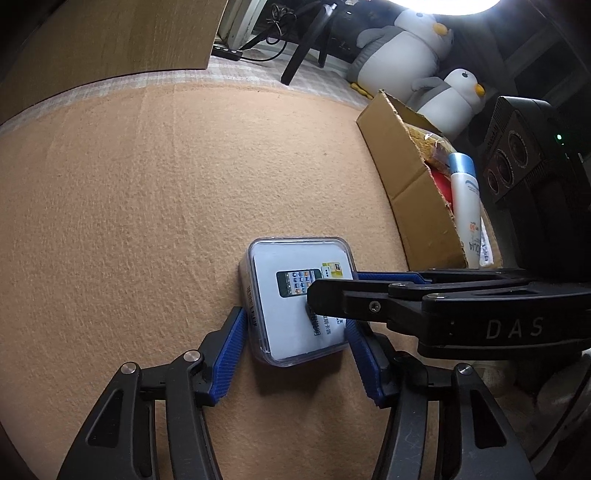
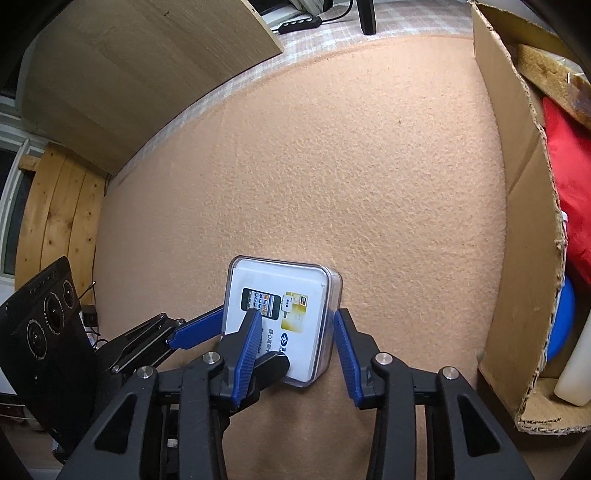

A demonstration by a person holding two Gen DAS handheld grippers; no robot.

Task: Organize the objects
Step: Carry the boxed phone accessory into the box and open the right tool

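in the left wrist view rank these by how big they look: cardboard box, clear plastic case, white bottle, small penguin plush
1. cardboard box
2. clear plastic case, though it lies nearest the camera
3. small penguin plush and white bottle: look alike, unranked

Both grippers (image 1: pixel 295 354) (image 2: pixel 295 354) angle downward, jaws part-open

Lighting dim, warm; one blown-out lamp (image 1: pixel 448 5) at top edge of left wrist view, glare washing the plush penguin (image 1: pixel 404 48) just below it; soft shadows; strong fisheye bowing with dark vignetted corners; focus sharp, no motion blur.
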